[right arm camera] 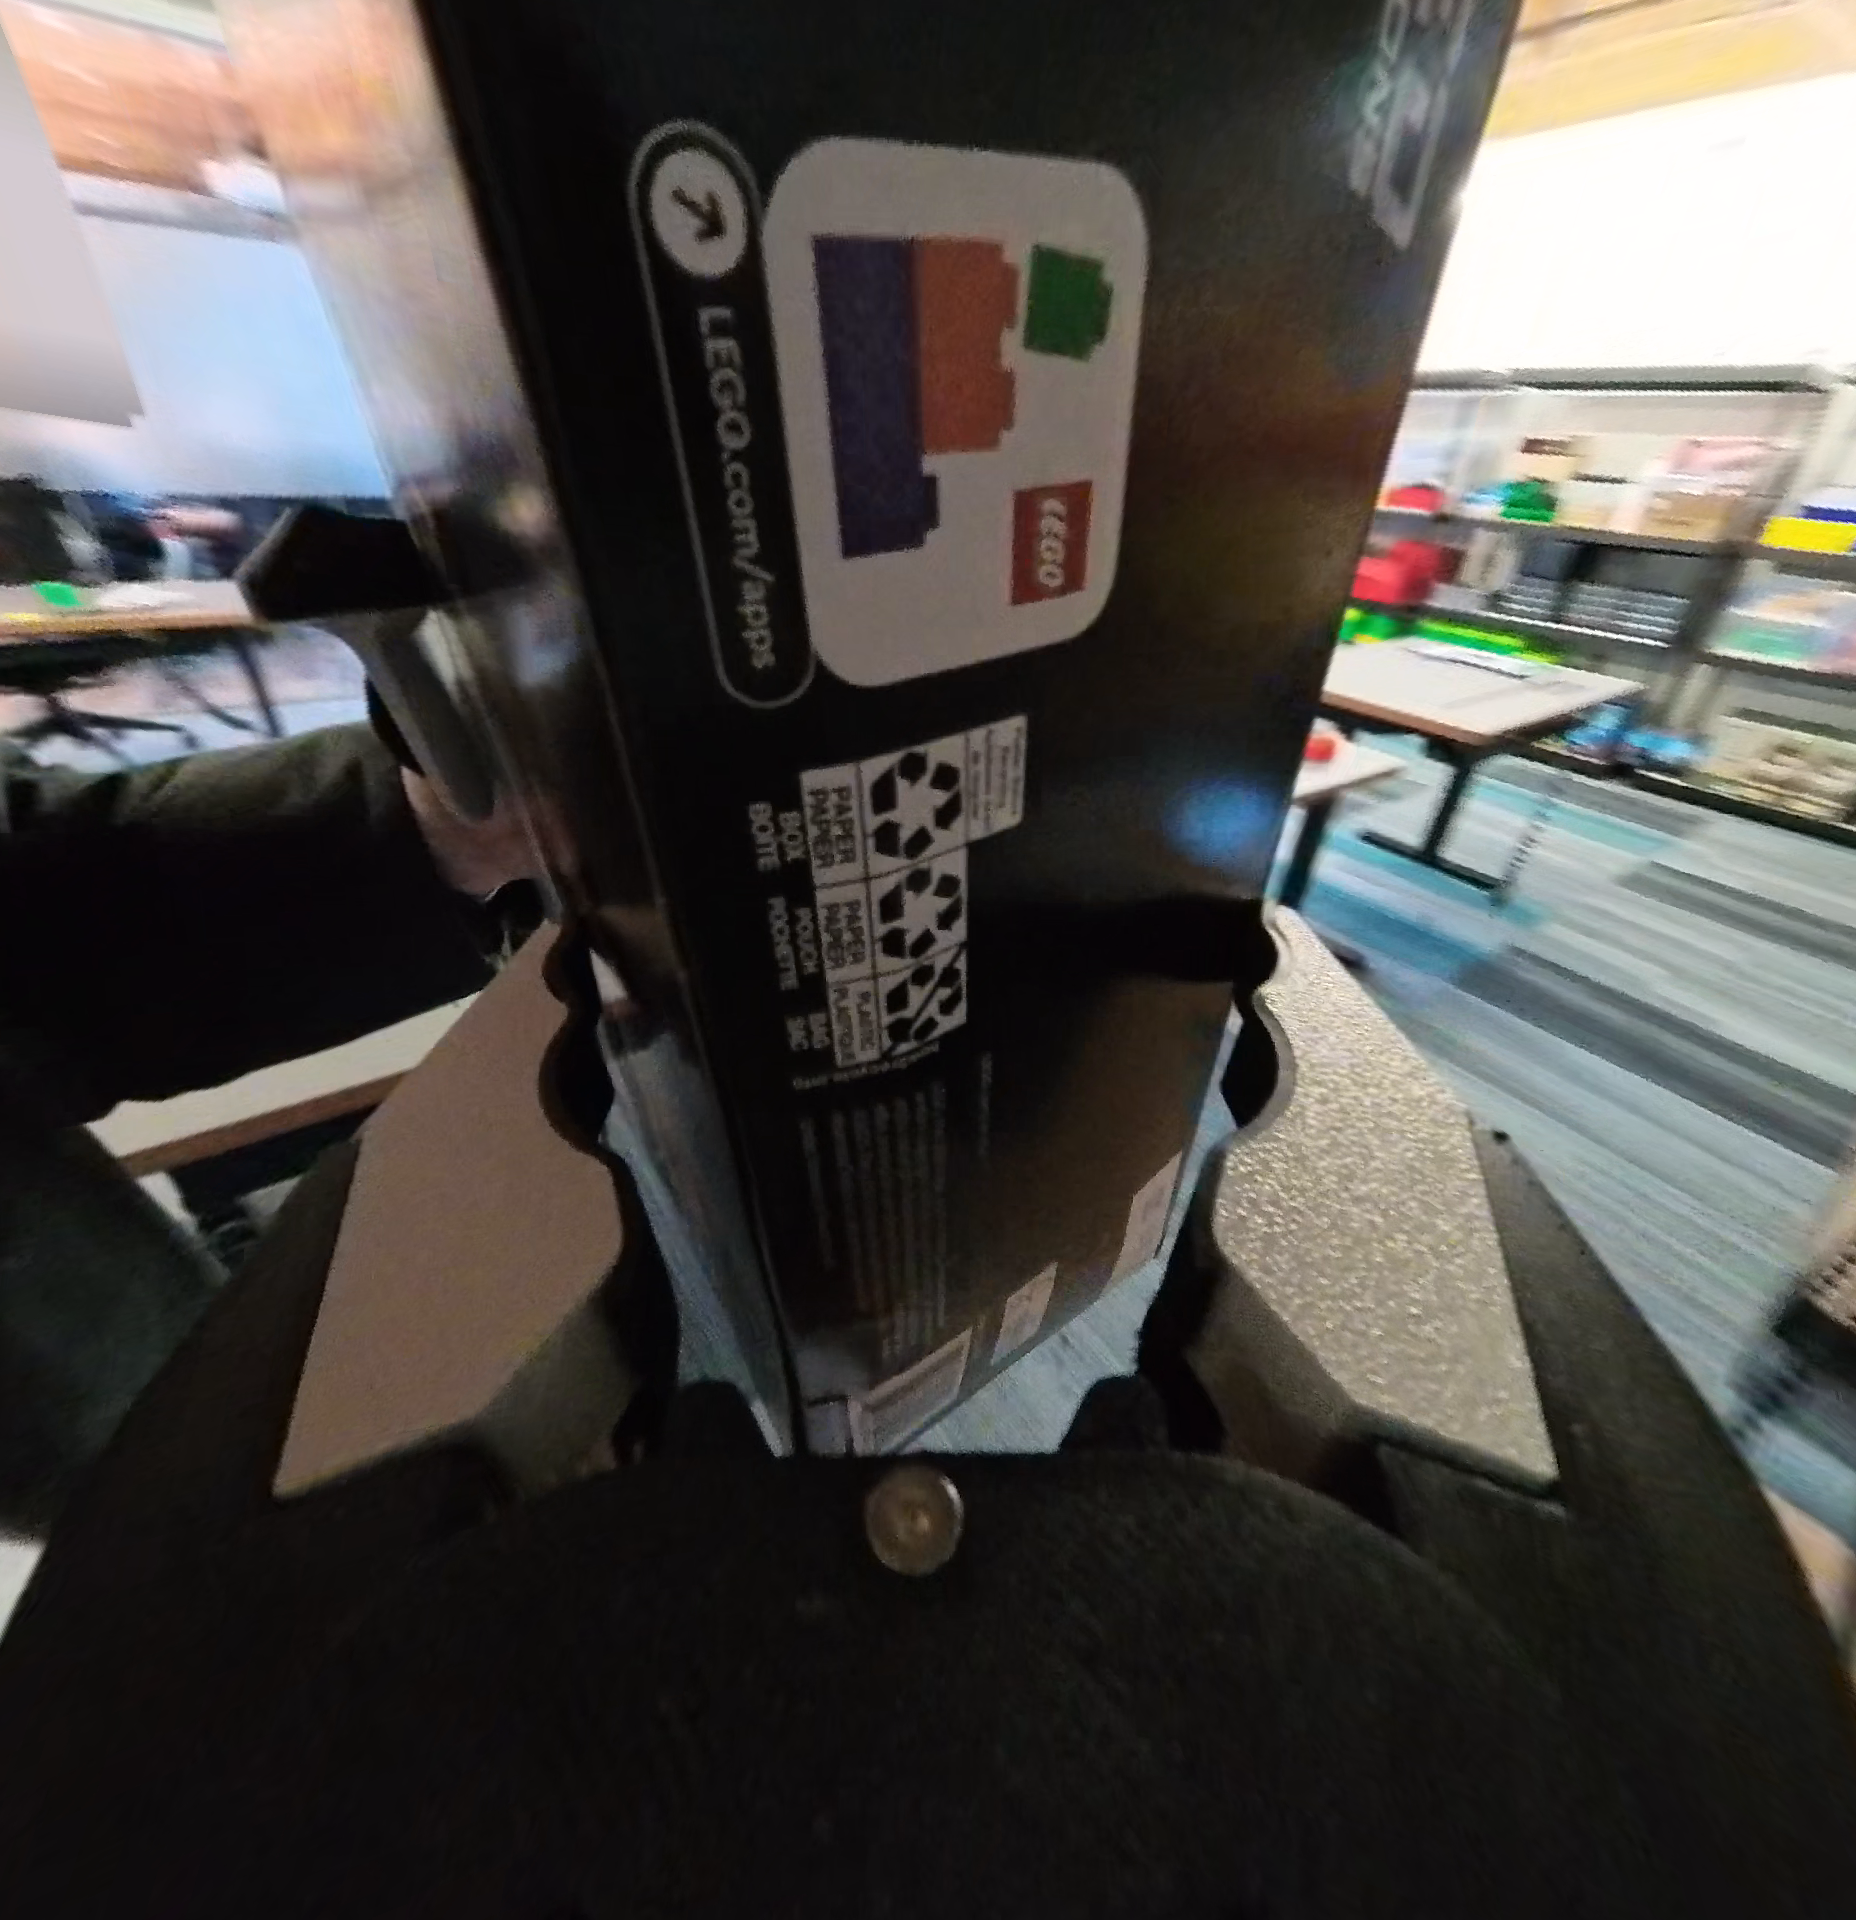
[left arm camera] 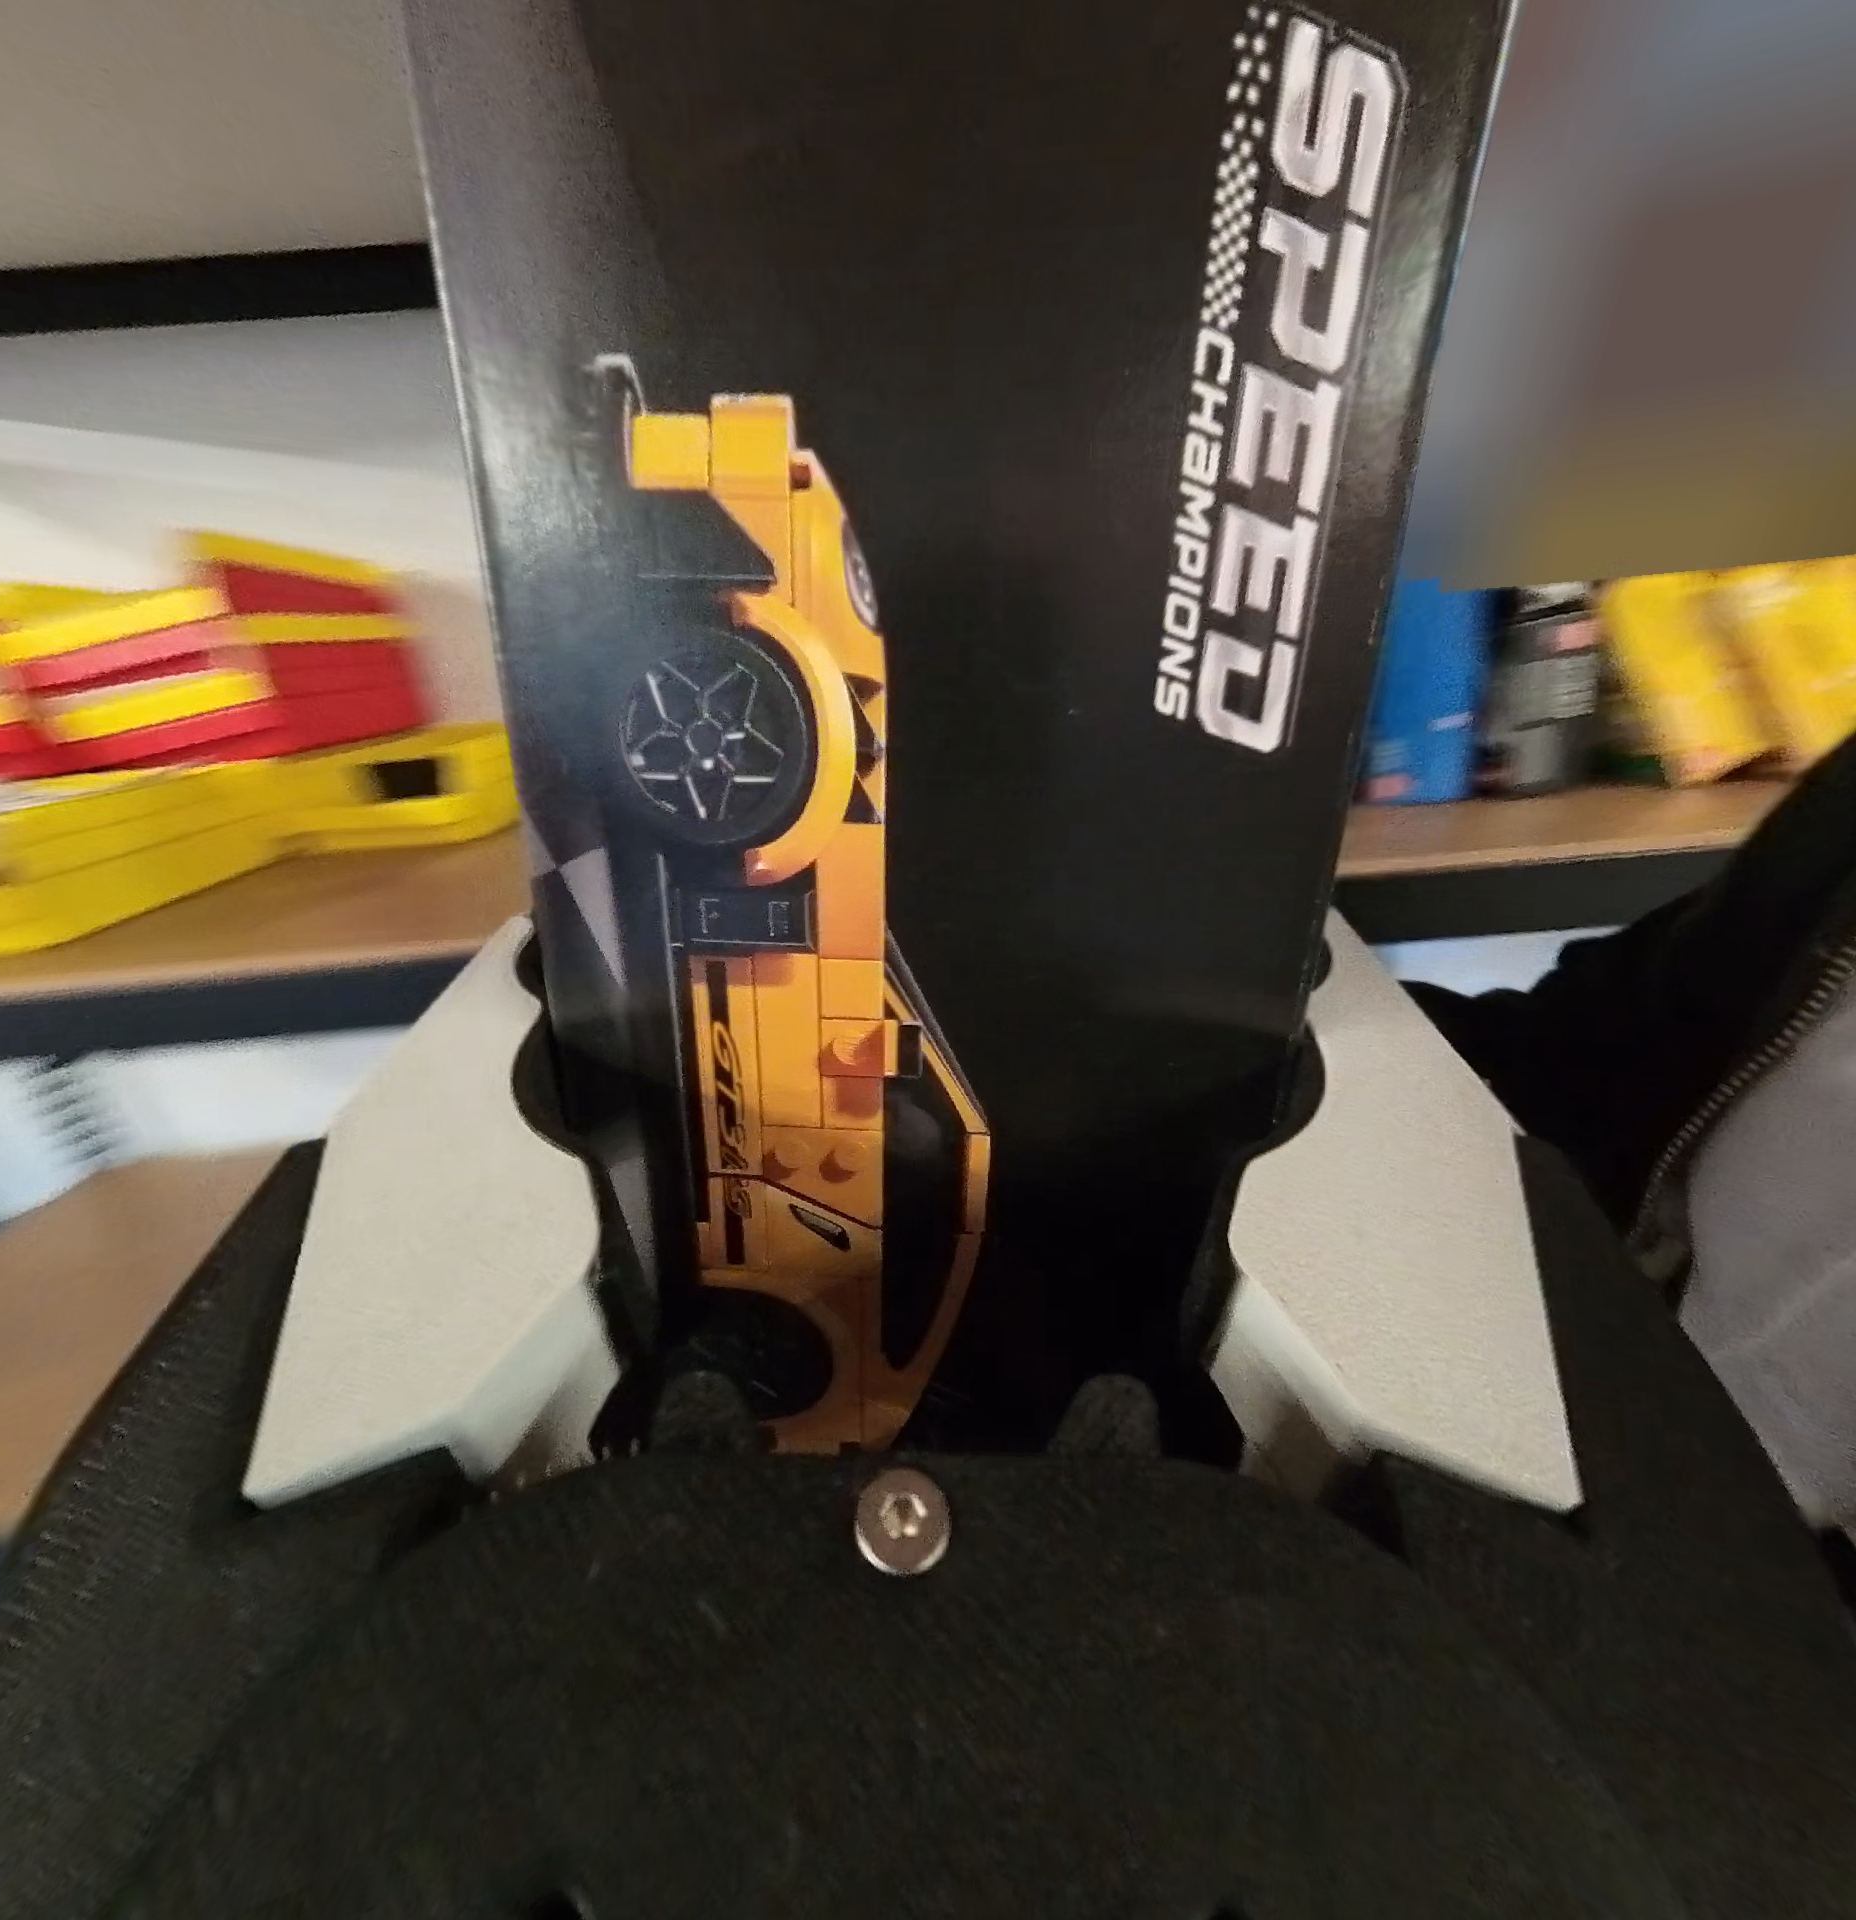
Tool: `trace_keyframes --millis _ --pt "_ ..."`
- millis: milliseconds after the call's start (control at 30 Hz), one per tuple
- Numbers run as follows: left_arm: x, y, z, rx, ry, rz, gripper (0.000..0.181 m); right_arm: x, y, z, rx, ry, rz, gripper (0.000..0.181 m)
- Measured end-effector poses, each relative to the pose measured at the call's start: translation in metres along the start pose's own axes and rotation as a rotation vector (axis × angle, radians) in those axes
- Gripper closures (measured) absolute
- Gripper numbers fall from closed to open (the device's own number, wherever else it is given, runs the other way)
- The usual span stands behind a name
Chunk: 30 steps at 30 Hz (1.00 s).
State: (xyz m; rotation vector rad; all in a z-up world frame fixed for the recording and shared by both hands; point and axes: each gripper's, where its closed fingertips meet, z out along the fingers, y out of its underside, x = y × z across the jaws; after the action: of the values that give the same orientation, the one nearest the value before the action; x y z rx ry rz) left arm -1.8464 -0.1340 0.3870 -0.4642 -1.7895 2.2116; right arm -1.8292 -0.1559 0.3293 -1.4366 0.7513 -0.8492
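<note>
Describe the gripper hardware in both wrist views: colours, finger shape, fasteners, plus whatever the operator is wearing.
Both the left gripper and right gripper have a black, textured body with one silver screw at centre. The fingers are pale grey wedge-shaped blocks lined with black, wavy-edged pads. No cables show. The person wears a dark sleeve and a zipped jacket.

Left of my left tool point(left arm camera: 924, 966) I see a blurred stack of yellow and red boxes point(left arm camera: 207, 717) on a wooden shelf point(left arm camera: 228, 945). To its right are a blue box point(left arm camera: 1428, 696) and a zipped jacket point(left arm camera: 1755, 1195). Right of my right tool point(right arm camera: 913, 956), a worktop point(right arm camera: 1464, 696) stands before metal shelving point(right arm camera: 1682, 582) with coloured bins, above striped carpet point(right arm camera: 1630, 987). A dark sleeve point(right arm camera: 176, 883) lies to its left.
</note>
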Motion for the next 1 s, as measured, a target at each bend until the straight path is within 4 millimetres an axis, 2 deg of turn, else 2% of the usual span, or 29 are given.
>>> trace_keyframes --millis 200,367,533,733,900,1000 --pt "-0.115 -0.013 -0.085 -0.088 -0.245 0.069 0.048 0.041 -0.003 0.147 0.162 -0.257 0.031 0.06" --pt "-0.215 -0.017 -0.135 -0.143 -0.375 0.057 0.048 0.089 0.0 0.25 0.194 -0.38 0.095 0.061" --pt "-0.31 -0.012 -0.16 -0.131 -0.445 -0.028 0.048 0.148 0.009 0.322 0.13 -0.429 0.173 0.06" --pt "-0.433 0.013 -0.169 -0.121 -0.492 -0.162 0.047 0.24 0.036 0.391 0.014 -0.452 0.28 0.061" --pt "-0.534 0.037 -0.171 -0.123 -0.543 -0.124 0.047 0.323 0.059 0.451 -0.067 -0.52 0.253 0.06" --pt "-0.587 0.058 -0.185 -0.115 -0.589 -0.072 0.047 0.362 0.083 0.493 -0.162 -0.58 0.194 0.06"
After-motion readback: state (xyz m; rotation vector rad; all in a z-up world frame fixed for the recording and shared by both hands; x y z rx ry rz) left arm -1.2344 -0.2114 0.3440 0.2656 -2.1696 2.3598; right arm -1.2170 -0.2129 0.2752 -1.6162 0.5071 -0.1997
